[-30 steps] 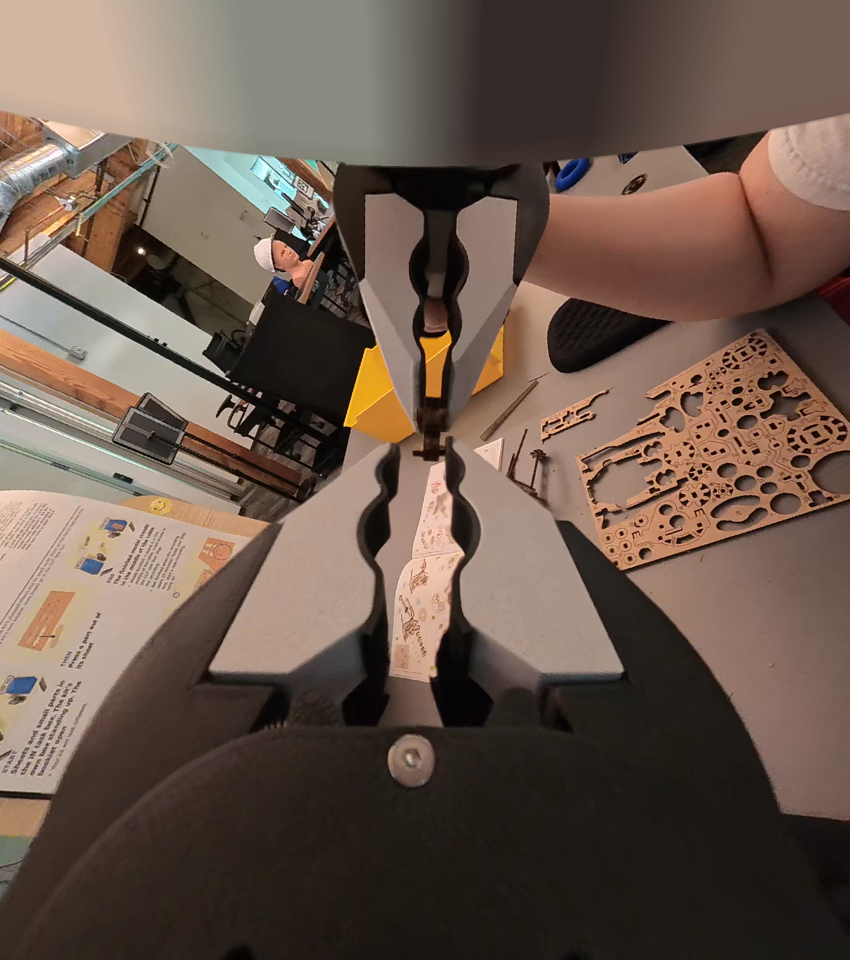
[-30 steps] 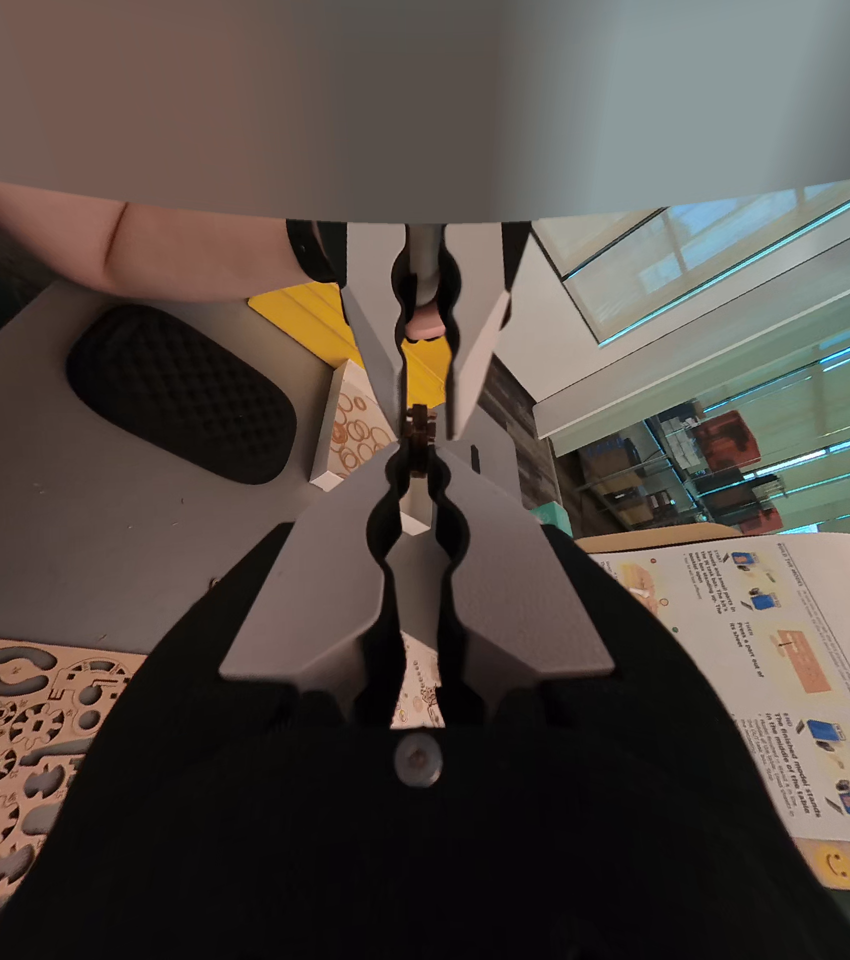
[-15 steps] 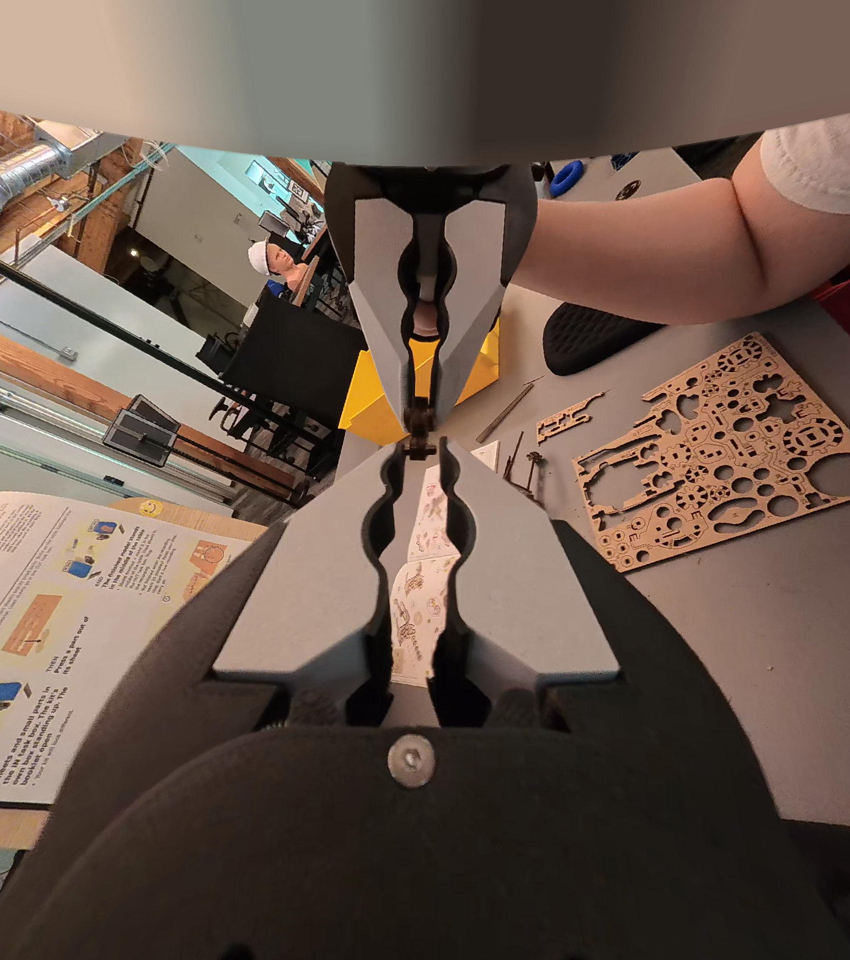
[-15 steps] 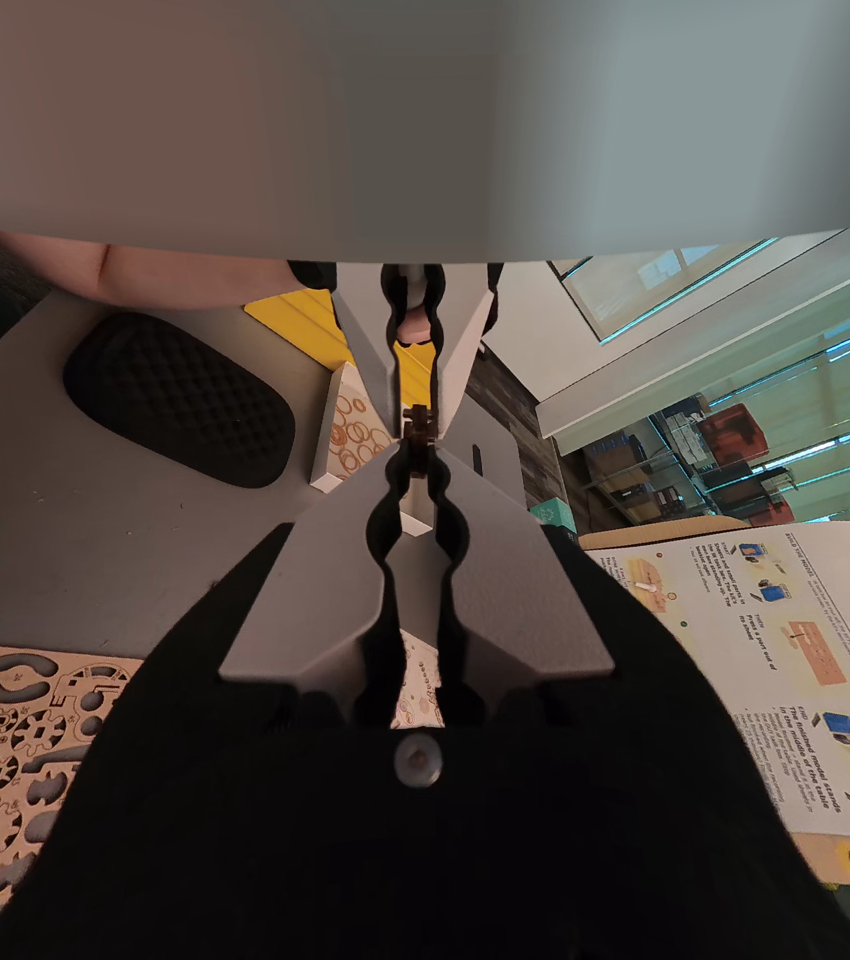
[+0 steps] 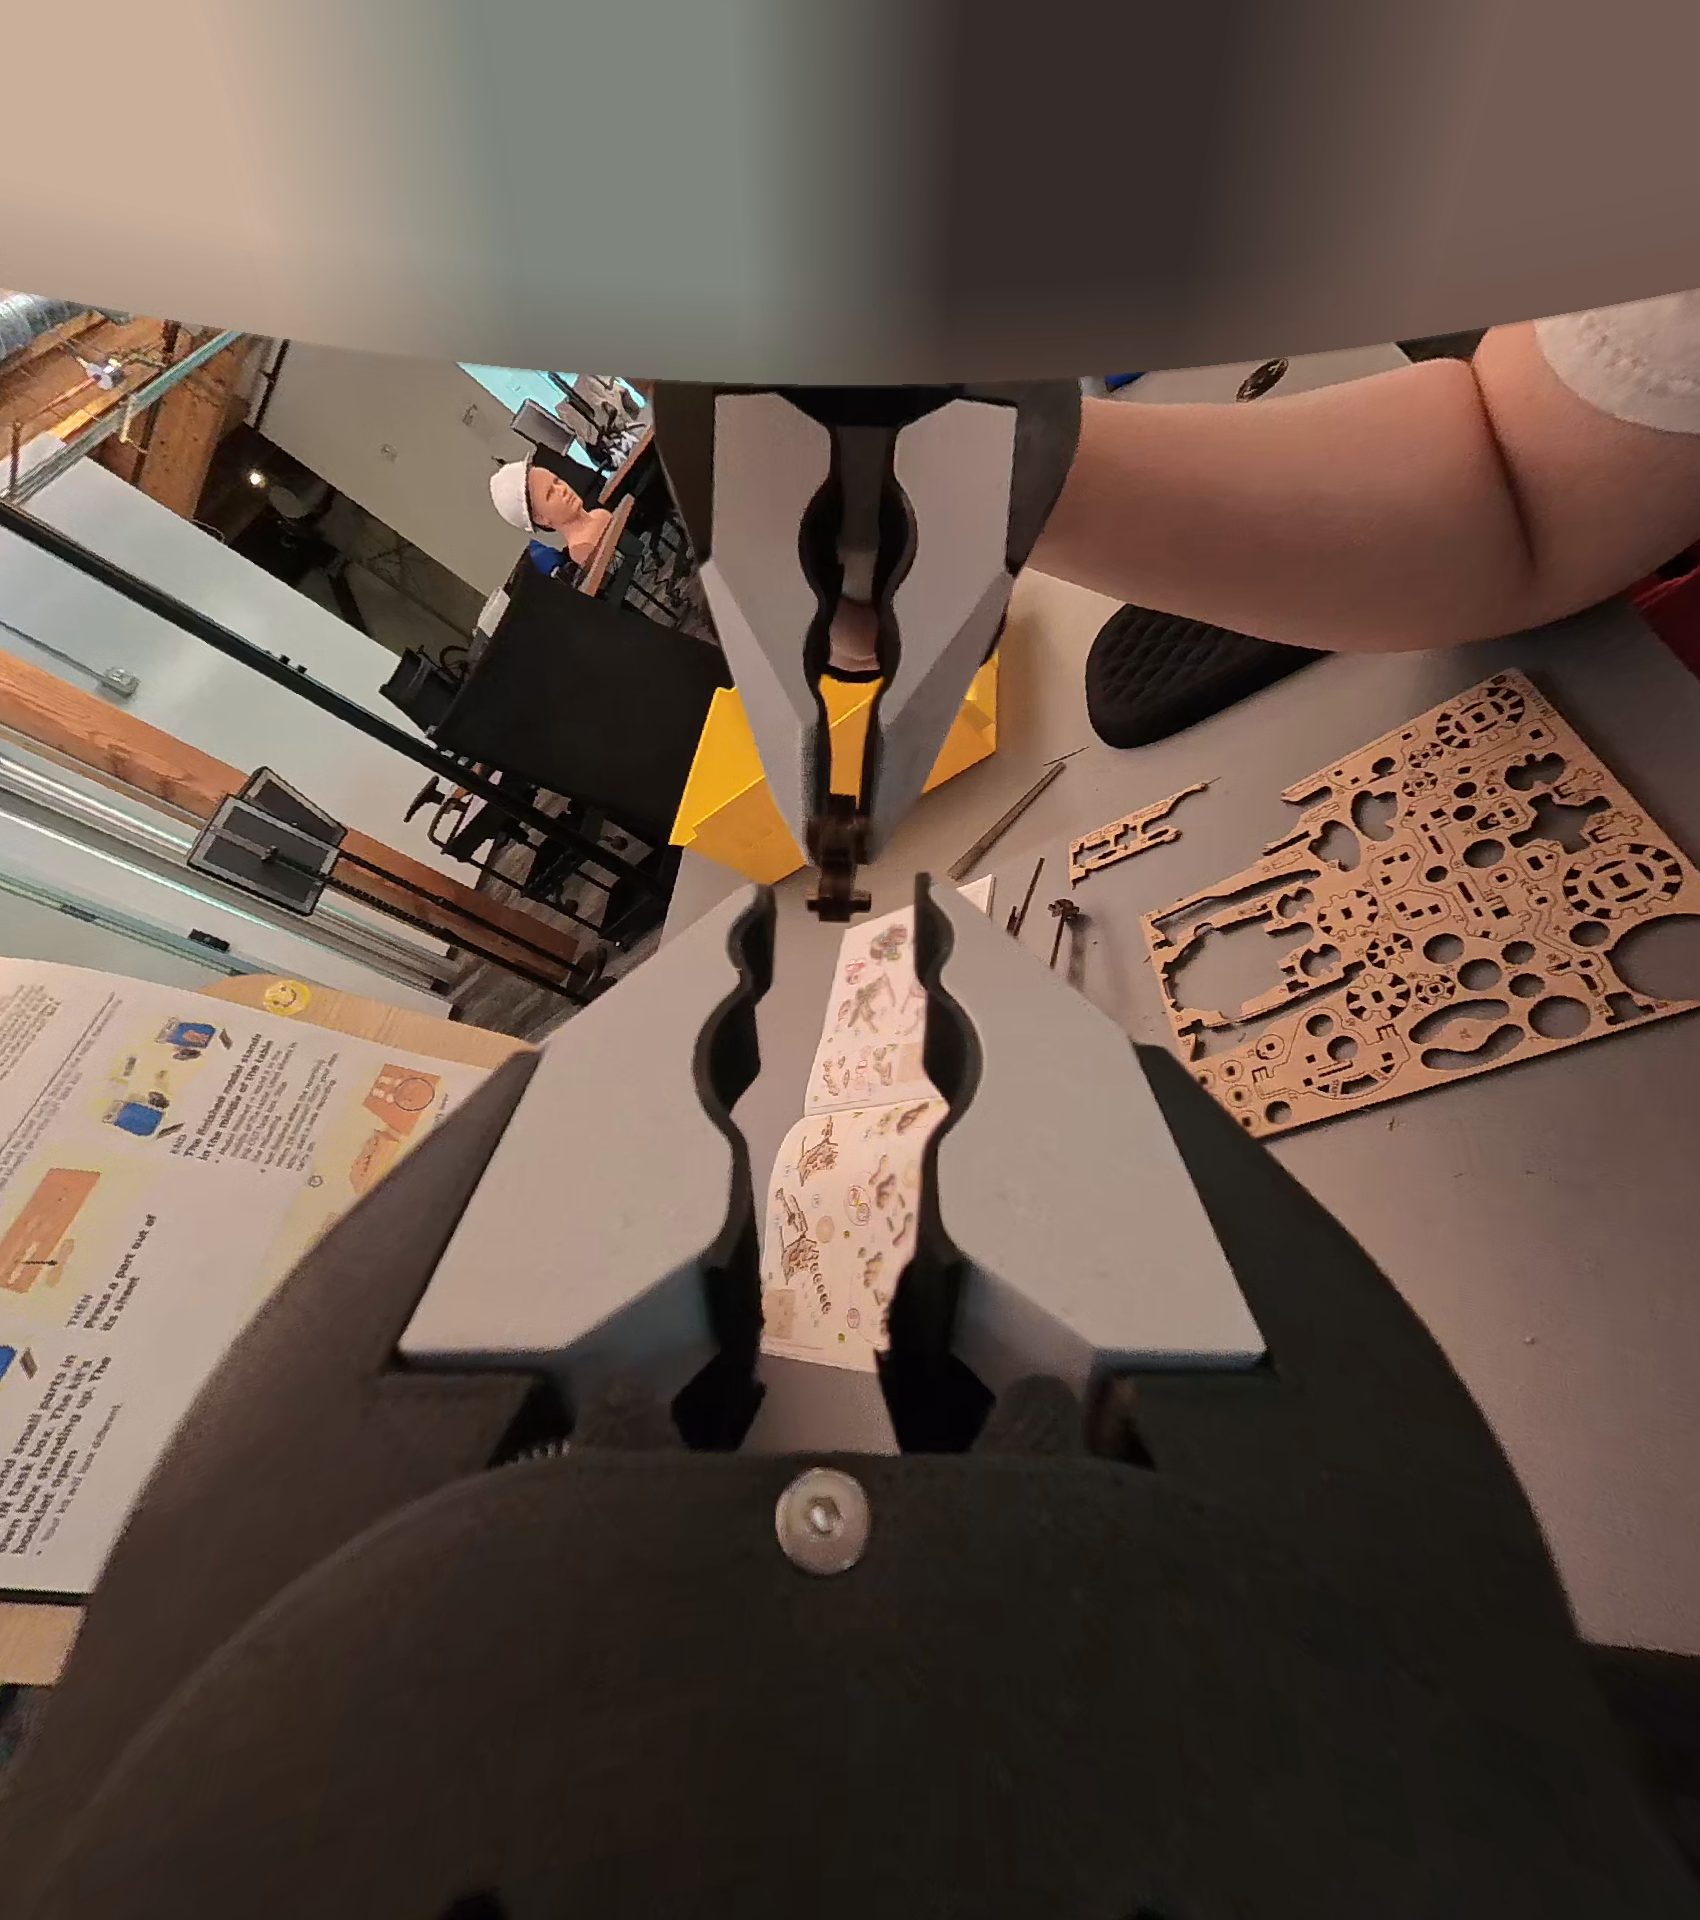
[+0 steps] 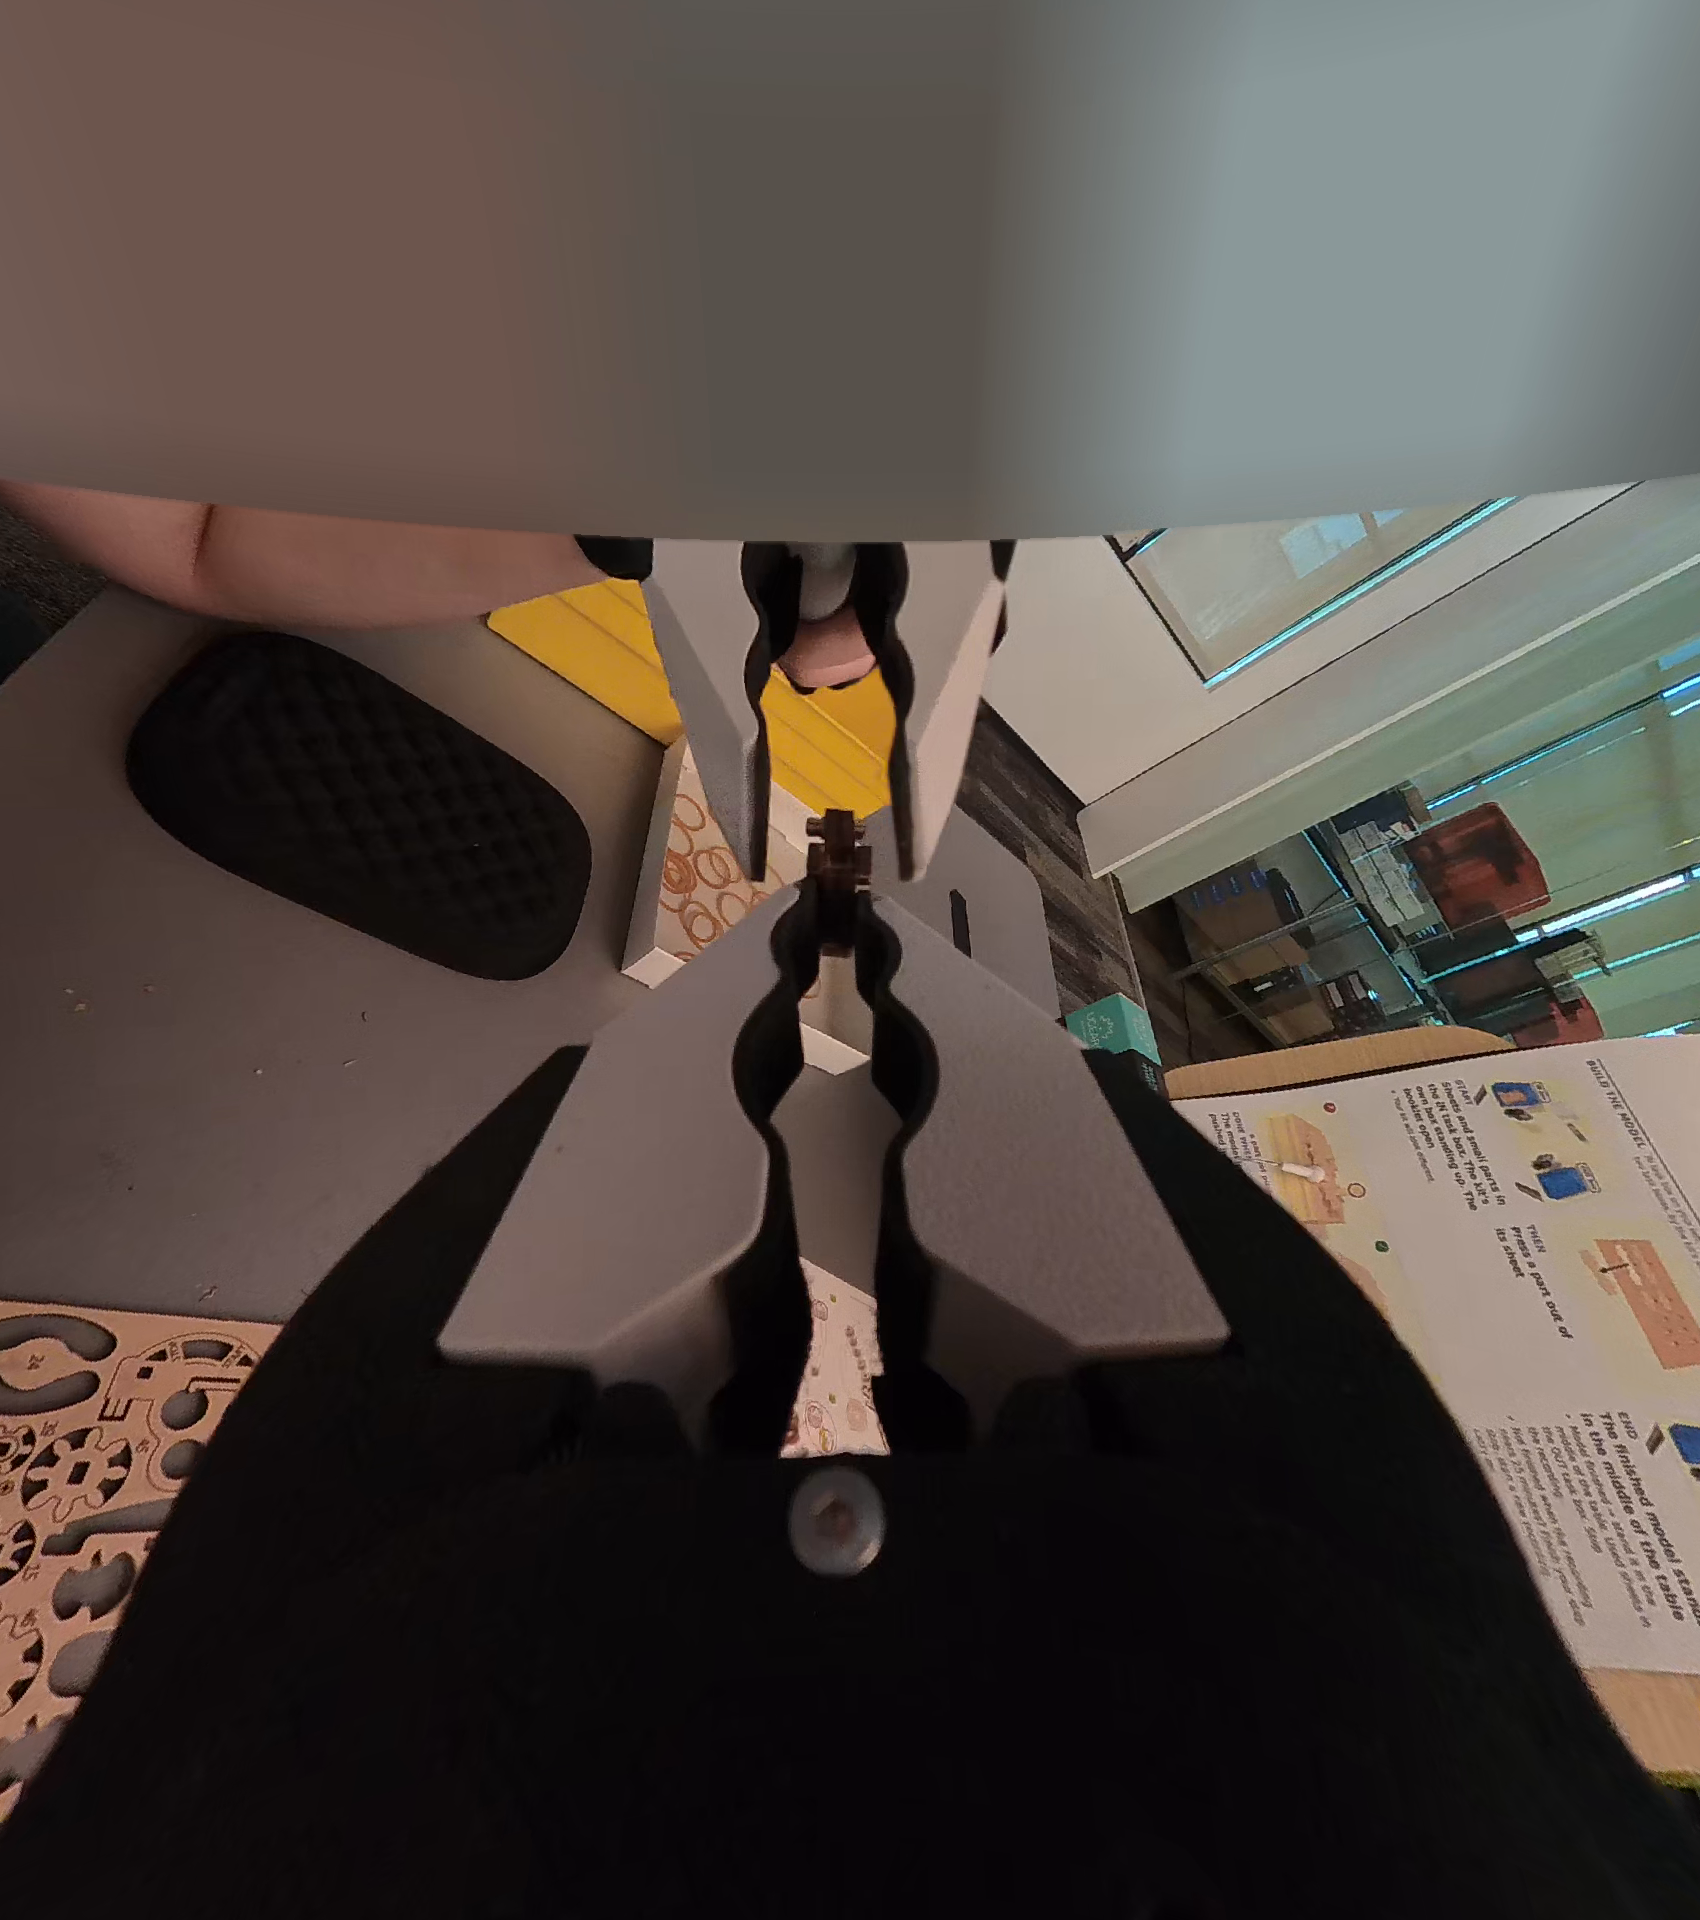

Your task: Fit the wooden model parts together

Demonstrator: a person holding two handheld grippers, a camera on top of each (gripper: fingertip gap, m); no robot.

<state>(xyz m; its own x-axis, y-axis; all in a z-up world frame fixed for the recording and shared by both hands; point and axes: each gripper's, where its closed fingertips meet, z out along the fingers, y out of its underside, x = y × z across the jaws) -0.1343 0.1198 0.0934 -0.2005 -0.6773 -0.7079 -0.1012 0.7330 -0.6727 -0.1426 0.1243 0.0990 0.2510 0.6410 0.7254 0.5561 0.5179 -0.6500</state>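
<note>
A small dark wooden part assembly [image 5: 835, 878] is held in the air between the two grippers, which face each other tip to tip. My right gripper [image 6: 833, 906] is shut on its near end [image 6: 835, 857]. In the left wrist view the right gripper [image 5: 835, 821] comes in from above, shut on the part. My left gripper [image 5: 838, 896] is open, its fingertips on either side of the part's free end and apart from it. In the right wrist view the left gripper [image 6: 831, 871] also shows open around the part.
A punched-out wooden sheet [image 5: 1448, 935] lies on the grey table [image 5: 1552, 1299], with loose wooden bits [image 5: 1126, 831] beside it. A small booklet [image 5: 856, 1164] lies under the grippers. Around them are a large instruction sheet [image 5: 46, 1195], a yellow bin [image 5: 752, 790], a black pad [image 6: 358, 800] and a white box [image 6: 690, 873]. Left and right tips are no more than a few centimetres apart.
My left gripper has opened and let go of the wooden part. The right gripper stays shut on it. Both views have shifted slightly.
</note>
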